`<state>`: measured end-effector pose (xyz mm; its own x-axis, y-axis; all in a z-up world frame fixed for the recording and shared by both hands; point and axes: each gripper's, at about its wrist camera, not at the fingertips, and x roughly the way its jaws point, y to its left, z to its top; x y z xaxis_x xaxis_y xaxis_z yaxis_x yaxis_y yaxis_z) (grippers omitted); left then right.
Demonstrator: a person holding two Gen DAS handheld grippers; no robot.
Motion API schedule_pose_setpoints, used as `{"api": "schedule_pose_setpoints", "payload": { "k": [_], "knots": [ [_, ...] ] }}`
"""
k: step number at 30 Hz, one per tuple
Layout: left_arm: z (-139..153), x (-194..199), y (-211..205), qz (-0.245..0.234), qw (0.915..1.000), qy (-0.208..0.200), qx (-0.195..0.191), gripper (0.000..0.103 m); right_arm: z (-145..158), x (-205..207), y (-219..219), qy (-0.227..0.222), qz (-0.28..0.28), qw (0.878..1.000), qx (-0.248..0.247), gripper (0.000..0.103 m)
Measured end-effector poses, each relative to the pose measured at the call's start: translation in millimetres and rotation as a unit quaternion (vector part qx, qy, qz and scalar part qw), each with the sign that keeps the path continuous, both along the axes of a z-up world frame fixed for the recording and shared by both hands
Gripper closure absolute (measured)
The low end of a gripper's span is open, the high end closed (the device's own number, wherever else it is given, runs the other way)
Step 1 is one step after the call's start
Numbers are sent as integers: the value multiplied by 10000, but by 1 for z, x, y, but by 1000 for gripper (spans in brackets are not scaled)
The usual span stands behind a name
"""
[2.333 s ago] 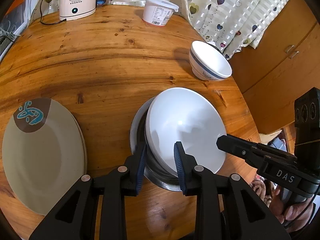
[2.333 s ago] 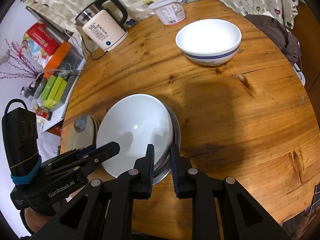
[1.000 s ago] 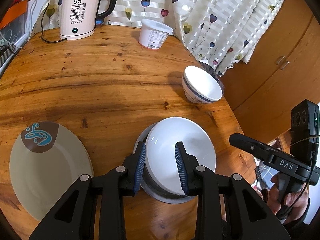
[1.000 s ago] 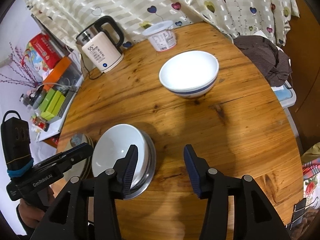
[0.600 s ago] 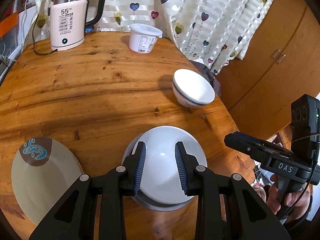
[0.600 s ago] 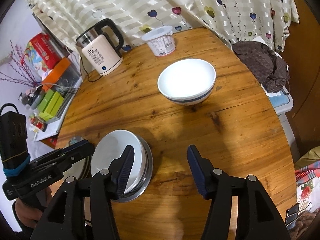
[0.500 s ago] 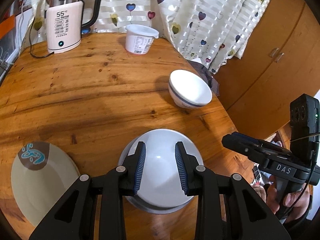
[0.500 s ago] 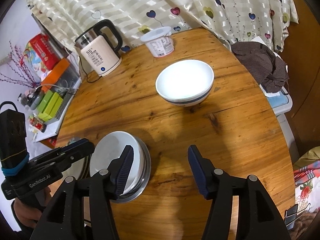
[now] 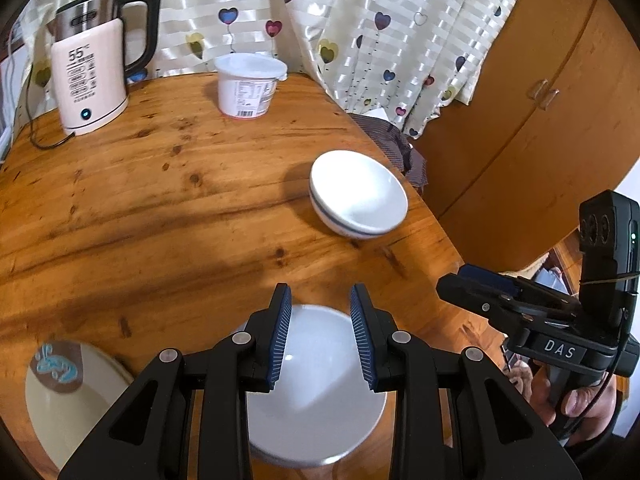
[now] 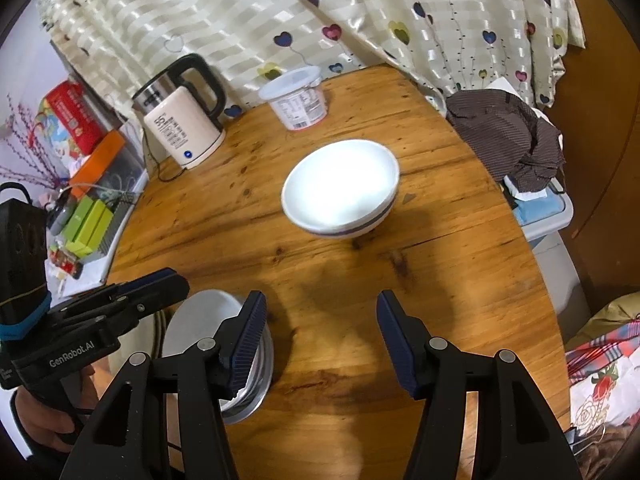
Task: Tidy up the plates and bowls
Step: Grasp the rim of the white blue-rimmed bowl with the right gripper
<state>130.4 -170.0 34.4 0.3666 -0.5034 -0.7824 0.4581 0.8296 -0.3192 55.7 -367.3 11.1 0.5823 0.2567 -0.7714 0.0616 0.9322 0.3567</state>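
The left hand-held gripper [image 9: 320, 332] hangs above a plain white bowl [image 9: 316, 396] near the front edge of the round wooden surface [image 9: 160, 208]. Its two fingers stand a narrow gap apart, with nothing between them, and the bowl shows through that gap from below. In the right wrist view this bowl [image 10: 200, 320] sits nested in a metal dish [image 10: 256, 384] whose grey rim shows under it (how many pieces are stacked there cannot be told).

The right hand-held gripper [image 10: 320, 336] is spread wide, its blue-padded fingers well apart and holding nothing, over bare wood to the right of the stack. The left wrist view catches it from the side [image 9: 472, 284], off the right edge of the surface, with the person's hand [image 9: 580, 400] wrapped round its grip.

Farther back, well apart from the stack, a second white bowl with a blue band [image 10: 340, 188] stands upright on the wood, near the right edge. A cream plate with a brown and blue patch [image 9: 68, 392] lies to the left of the stacked bowl, just beside it.

At the back of the surface stand a pale pink kettle [image 9: 90, 76] with a black handle and a white lidded tub [image 9: 248, 84], in front of a heart-patterned curtain [image 9: 360, 20]. A dark striped cloth [image 10: 508, 136] is heaped beyond the right edge.
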Motion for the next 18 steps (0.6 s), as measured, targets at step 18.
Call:
{"api": "schedule_pose_setpoints", "payload": {
  "k": [18],
  "knots": [
    [-13,58,-34,-212,9991,330,-183,71,-10,31,-31,-10,-326,9994,79,52]
  ]
}}
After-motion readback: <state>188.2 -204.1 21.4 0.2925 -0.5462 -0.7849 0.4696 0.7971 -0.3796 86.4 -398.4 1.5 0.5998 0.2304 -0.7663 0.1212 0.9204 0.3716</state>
